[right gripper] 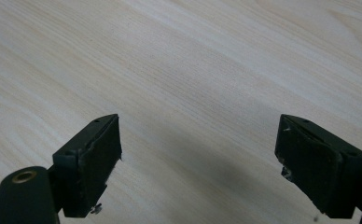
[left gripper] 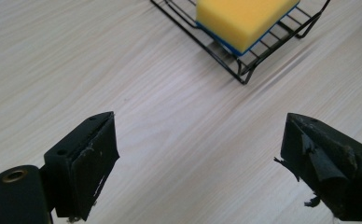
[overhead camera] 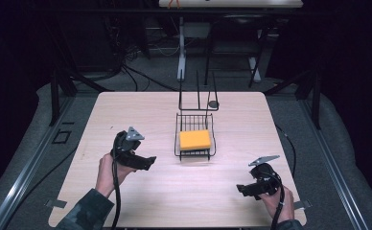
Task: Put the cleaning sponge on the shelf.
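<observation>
Left gripper view: sponge (left gripper: 244, 18) top cropped

- Left tongs (overhead camera: 148, 163): held in the left hand (overhead camera: 108, 171), jaws wide apart with nothing between them, pointing right across the counter.
- Right tongs (overhead camera: 241, 189): held in the right hand (overhead camera: 279, 203), jaws spread and empty, pointing left.

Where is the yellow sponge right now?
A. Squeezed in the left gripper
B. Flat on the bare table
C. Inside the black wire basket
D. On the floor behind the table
C: the yellow sponge lies inside the black wire basket in the middle of the table, and the left gripper is open with nothing between its jaws.
</observation>
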